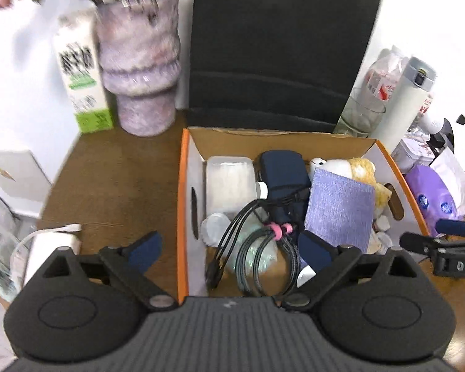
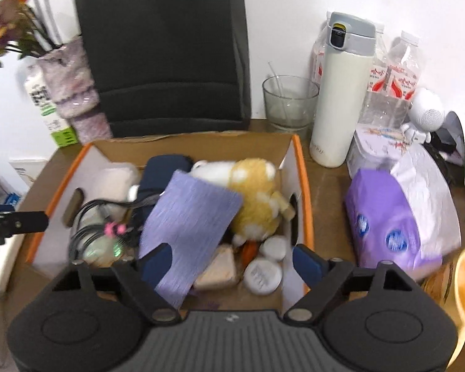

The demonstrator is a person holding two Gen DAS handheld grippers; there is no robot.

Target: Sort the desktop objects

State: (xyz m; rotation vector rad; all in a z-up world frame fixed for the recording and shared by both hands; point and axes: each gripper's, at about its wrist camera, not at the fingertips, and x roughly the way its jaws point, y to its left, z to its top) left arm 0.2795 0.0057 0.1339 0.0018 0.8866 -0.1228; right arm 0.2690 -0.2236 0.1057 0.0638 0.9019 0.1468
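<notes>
1. The left gripper [image 1: 229,249] hangs over the near left part of the cardboard box [image 1: 183,204] on the brown surface [image 1: 117,179], its jaws spread wide and empty.
2. The right gripper [image 2: 232,265] hangs over the box's near right part, jaws likewise apart and empty.
3. Inside lie a coiled black cable [image 1: 257,248], a purple notebook [image 2: 189,226] and a yellow plush toy [image 2: 257,201].

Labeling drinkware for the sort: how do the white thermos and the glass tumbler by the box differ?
The white thermos is tall, opaque and capped with a grey flip lid; the glass tumbler is short, clear and open-topped. The tumbler holds a thin clear stick; nothing sticks out of the thermos. Both stand upright on the desk behind the cardboard box.
</notes>
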